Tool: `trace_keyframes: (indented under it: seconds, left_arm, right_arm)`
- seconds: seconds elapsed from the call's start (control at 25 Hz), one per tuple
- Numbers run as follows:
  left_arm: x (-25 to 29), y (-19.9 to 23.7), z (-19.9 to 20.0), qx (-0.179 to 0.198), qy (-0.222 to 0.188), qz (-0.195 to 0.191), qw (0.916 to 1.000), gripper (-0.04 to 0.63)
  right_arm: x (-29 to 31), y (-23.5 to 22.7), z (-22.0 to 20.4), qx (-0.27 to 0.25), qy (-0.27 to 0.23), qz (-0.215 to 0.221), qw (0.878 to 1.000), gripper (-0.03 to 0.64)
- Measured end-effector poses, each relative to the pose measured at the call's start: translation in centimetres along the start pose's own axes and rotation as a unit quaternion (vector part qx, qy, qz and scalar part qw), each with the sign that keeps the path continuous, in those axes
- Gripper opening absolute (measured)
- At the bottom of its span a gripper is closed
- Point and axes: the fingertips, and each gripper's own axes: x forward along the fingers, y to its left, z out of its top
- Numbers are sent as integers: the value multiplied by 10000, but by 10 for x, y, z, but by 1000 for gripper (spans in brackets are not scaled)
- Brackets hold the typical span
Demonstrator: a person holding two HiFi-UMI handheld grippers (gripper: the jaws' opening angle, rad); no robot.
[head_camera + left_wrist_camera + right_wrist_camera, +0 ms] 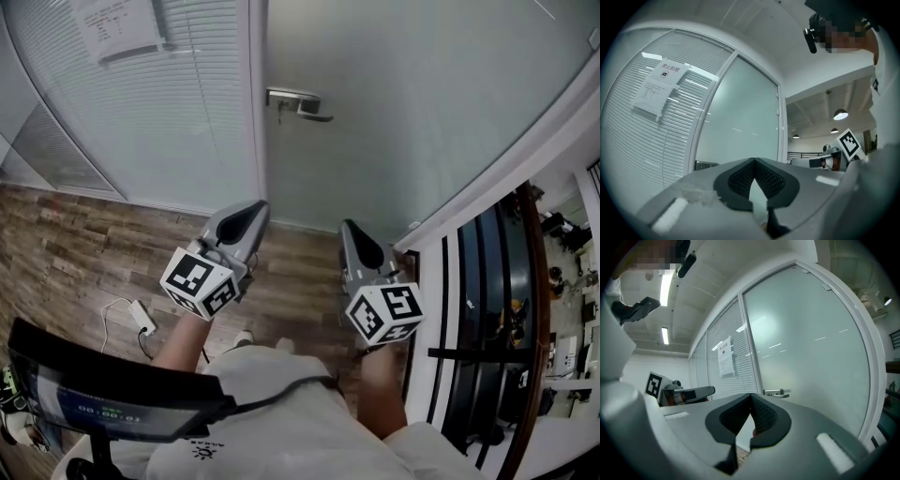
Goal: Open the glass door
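Note:
The frosted glass door [394, 103] stands closed ahead of me, with a metal lever handle [298, 103] near its left edge. The handle [776, 393] also shows in the right gripper view, just beyond the jaws and apart from them. My left gripper [253, 212] and right gripper [351, 231] are held side by side in front of the door, below the handle, both pointing at it. Neither touches the door. The left gripper [753, 160] is shut with nothing between its pads. The right gripper [751, 395] is also shut and empty.
Left of the door is a glass wall with blinds [141, 122] bearing a paper notice [120, 26]. A white power strip [142, 317] with a cable lies on the wood floor. A white frame and a black railing [469, 309] run along the right.

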Motion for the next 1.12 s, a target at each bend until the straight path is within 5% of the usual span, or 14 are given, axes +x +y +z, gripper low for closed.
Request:
trace_keyframes:
  seconds: [0.6, 1.12]
  left_arm:
    - [27, -26, -17, 117, 209, 17, 9997, 2]
    - [94, 41, -31, -44, 200, -134, 9997, 2]
  right_arm:
    - [-11, -29, -15, 155, 143, 297, 9993, 8]
    - [58, -76, -9, -18, 214, 170, 9996, 8]
